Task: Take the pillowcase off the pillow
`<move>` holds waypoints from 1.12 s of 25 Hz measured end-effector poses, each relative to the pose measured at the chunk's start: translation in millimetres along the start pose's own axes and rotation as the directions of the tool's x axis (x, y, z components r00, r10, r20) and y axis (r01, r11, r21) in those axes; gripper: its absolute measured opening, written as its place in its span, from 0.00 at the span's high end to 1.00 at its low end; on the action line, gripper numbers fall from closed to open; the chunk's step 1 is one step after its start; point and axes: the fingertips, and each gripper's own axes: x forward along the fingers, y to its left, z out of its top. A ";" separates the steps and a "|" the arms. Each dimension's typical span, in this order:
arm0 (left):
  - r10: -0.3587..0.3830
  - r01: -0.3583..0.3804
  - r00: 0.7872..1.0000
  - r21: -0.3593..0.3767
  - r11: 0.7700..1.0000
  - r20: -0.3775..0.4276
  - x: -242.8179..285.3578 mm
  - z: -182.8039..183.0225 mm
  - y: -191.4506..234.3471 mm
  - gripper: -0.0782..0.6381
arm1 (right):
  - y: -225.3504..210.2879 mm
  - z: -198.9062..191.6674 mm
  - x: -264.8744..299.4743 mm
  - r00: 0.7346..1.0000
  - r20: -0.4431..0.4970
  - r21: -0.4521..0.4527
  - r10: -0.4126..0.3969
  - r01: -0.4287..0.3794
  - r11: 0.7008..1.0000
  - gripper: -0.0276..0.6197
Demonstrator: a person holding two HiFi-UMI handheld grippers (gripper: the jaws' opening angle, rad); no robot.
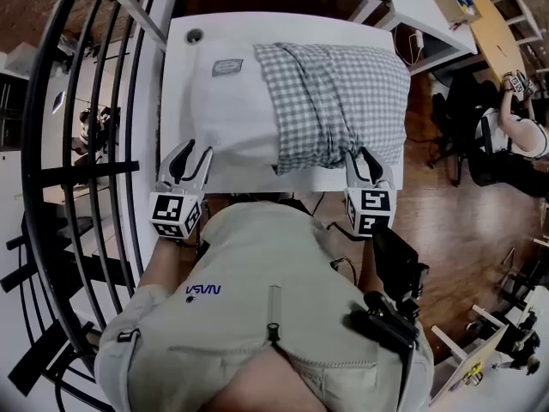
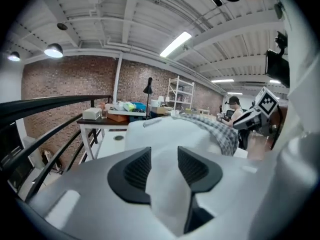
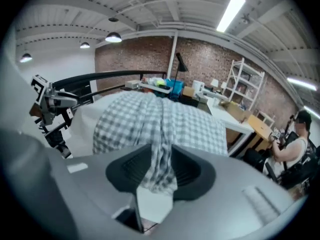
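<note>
Pillow [image 1: 232, 110] is lying across the white worktop [image 1: 182, 75]. Its left half is showing bare; its right half is sitting inside the checked pillowcase [image 1: 339, 93], which is bunching in folds toward the near right corner.

Left tongs [image 1: 193, 154] are resting at the pillow's near left corner. Jaws are standing about half apart, with white pillow cloth lying between the pads and not being pinched, as far as the left gripper view shows. Likely purpose: anchoring the pillow so it is not sliding along with the case.

Right tongs [image 1: 362, 160] are resting at the case's near right corner. Jaws are likewise standing partly apart, with a gathered fold of checked cloth hanging between them, loose rather than clamped.

Judgement: stripping is looking roughly half done; both tongs are needing to close before any pull.

Room: the free direction is running rightward, where the worktop edge is lying just past the case and open floor is following. Railing [image 1: 77, 144] is crowding the left side. The near edge is leaving only a narrow bare strip.
</note>
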 end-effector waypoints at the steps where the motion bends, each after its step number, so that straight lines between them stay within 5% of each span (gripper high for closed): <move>1: 0.004 -0.004 0.999 -0.007 1.000 0.036 -1.7 12.4 4.3 0.65 | 0.4 17.5 -3.1 0.999 0.036 -0.006 -0.001 0.001 1.000 0.76; 7: -0.056 0.050 0.987 0.044 0.998 0.147 33.1 76.2 22.2 0.58 | 14.4 115.0 27.9 0.981 0.184 -0.044 0.055 -0.047 0.998 0.75; 15: -0.049 0.039 0.994 0.110 0.993 0.094 127.0 112.8 29.7 0.48 | 39.7 209.8 120.7 0.958 0.206 -0.143 0.200 -0.173 0.974 0.71; 21: -0.055 0.061 0.996 0.078 0.995 -0.074 192.7 97.7 35.4 0.37 | 51.5 224.5 200.8 0.946 0.010 -0.123 0.324 -0.320 0.939 0.65; 25: -0.120 0.128 0.953 0.013 0.992 -0.278 215.8 45.7 20.0 0.35 | 53.8 193.7 246.2 0.925 -0.218 -0.155 0.311 -0.347 0.925 0.63; 28: -0.152 0.178 0.930 0.047 0.983 -0.335 211.3 26.9 -1.3 0.57 | 57.0 152.6 262.7 0.887 -0.365 -0.167 0.284 -0.363 0.917 0.66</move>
